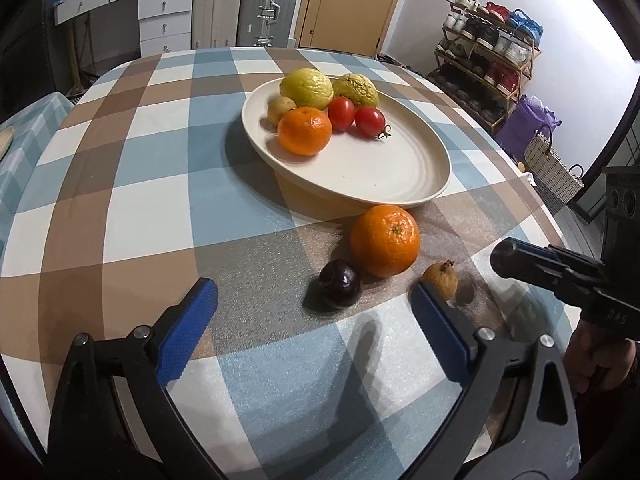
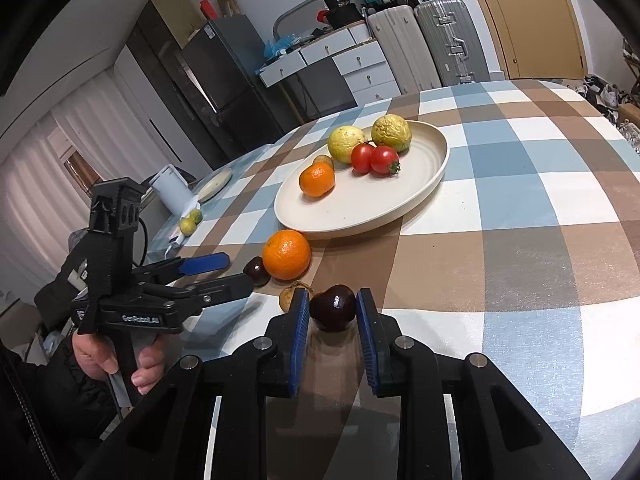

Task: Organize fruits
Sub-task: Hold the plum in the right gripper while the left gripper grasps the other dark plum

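My left gripper [image 1: 314,294] stands open and wide, low over the checked tablecloth. A dark plum [image 1: 340,284] lies on the cloth just past its fingertips, closer to the right one. Behind it sit a big orange [image 1: 385,240] and a small brown fruit [image 1: 442,278]. My right gripper [image 2: 333,300] is shut on a second dark plum [image 2: 333,307], held by a person's hand at the table's near edge. The cream plate [image 1: 400,184] holds two yellow-green fruits, two tomatoes [image 1: 356,116], a mandarin [image 1: 305,131] and a small brown fruit.
The table's right edge drops off toward a shoe rack [image 1: 488,60] and a woven bag [image 1: 552,172]. Suitcases [image 1: 268,4] and white drawers [image 1: 164,20] stand behind the table. A side table at the left carries a white kettle [image 2: 172,188] and small fruits.
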`<state>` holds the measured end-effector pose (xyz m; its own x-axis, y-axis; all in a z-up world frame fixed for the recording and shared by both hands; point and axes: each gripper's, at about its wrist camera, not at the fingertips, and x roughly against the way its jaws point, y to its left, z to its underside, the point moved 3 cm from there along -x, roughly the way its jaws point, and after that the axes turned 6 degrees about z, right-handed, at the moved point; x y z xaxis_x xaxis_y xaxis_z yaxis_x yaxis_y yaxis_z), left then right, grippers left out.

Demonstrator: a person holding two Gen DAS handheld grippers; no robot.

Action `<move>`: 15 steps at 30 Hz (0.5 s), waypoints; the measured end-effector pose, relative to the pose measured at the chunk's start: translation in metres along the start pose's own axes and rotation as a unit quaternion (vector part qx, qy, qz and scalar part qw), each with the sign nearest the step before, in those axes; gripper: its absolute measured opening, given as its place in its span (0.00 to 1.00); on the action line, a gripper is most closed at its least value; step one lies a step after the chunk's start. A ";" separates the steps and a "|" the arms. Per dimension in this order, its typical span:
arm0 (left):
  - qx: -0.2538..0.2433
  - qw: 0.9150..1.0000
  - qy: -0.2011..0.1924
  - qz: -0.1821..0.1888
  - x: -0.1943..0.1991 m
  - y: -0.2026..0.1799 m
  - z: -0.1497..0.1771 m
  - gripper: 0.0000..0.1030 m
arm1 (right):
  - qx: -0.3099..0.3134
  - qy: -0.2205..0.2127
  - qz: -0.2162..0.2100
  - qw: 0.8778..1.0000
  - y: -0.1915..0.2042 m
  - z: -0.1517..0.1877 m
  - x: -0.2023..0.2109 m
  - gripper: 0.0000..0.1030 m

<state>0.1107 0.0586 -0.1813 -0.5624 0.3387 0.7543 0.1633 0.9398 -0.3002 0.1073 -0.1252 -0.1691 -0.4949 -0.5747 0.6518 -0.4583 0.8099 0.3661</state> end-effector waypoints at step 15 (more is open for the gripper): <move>-0.006 0.998 0.004 0.056 -0.005 -0.005 -0.004 0.45 | -0.001 0.002 -0.019 1.000 -0.002 0.000 0.000 0.24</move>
<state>0.1158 0.0528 -0.1809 -0.5339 0.4418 0.7209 0.2339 0.8965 -0.3762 0.1081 -0.1266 -0.1705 -0.4742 -0.6043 0.6403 -0.4752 0.7879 0.3916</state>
